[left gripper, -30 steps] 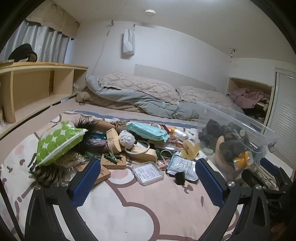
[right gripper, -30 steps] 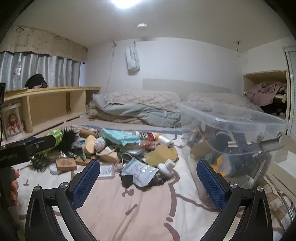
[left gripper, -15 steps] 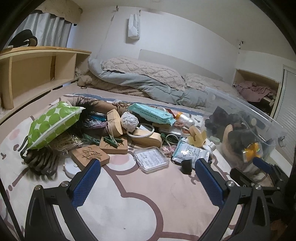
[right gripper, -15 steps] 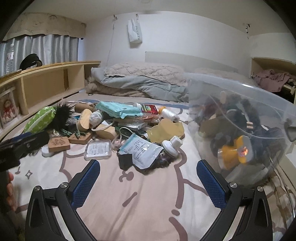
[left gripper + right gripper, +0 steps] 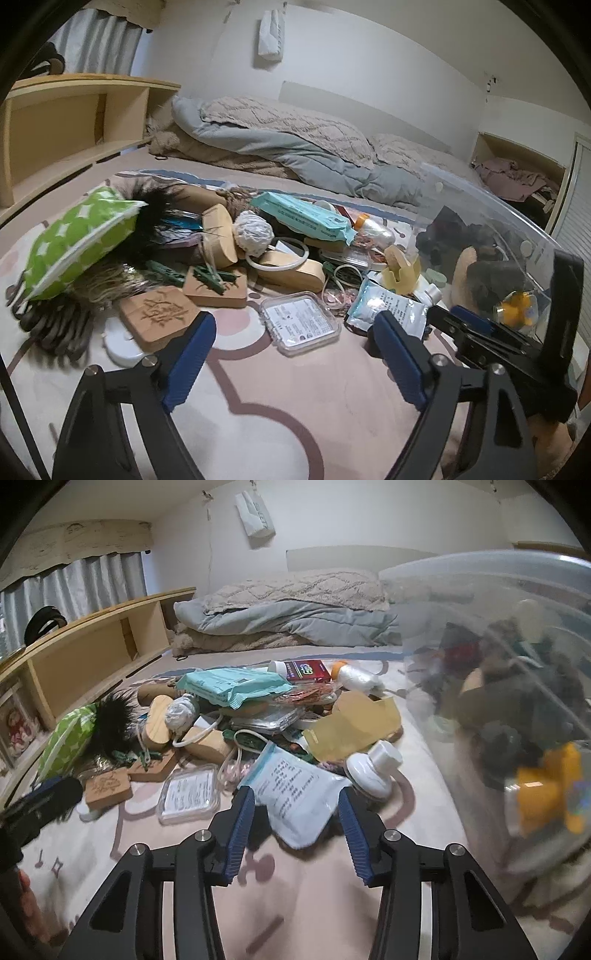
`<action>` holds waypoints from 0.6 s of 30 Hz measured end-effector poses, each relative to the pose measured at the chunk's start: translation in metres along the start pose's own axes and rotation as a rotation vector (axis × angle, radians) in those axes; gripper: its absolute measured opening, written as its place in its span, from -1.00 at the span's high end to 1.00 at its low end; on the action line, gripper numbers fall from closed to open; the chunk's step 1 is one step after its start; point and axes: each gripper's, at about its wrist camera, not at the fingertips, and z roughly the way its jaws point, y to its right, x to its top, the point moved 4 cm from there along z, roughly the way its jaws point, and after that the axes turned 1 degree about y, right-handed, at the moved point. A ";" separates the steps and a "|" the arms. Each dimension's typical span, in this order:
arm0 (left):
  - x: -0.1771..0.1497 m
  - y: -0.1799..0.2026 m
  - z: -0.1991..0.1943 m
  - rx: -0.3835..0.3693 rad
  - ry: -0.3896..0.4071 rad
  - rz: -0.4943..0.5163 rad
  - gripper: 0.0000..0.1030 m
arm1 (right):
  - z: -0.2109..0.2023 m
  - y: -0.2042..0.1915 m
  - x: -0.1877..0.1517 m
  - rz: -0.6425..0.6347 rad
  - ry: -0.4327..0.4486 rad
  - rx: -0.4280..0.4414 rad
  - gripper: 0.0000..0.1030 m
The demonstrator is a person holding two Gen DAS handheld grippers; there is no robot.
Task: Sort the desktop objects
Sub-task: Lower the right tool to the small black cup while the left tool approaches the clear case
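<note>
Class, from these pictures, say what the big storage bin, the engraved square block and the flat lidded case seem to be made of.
Storage bin: clear glossy plastic; its contents show through.
Engraved block: probably light matte wood or bamboo, with a carved pattern.
Flat case: clear hard plastic, a printed sheet visible inside.

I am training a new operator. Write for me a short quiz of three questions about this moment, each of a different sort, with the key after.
1. True or false: the right gripper is shut on the white printed pouch.
2. Which lies nearest the left gripper? A) red box B) clear flat case C) teal pack
3. Fill in: sorted things sit in the clear plastic ____.

Key: 1 false, its jaws are open around it; 2 B; 3 bin.
</note>
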 end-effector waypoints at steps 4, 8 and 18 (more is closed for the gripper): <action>0.004 0.001 0.023 0.006 -0.034 0.034 -0.67 | 0.019 -0.001 0.007 0.022 -0.017 0.032 0.19; 0.006 -0.003 0.046 0.017 -0.072 0.056 -0.66 | 0.038 -0.006 0.011 0.025 -0.048 0.068 0.35; 0.012 -0.017 0.102 -0.005 -0.163 0.012 -0.46 | 0.059 -0.021 0.000 -0.014 -0.134 0.132 0.52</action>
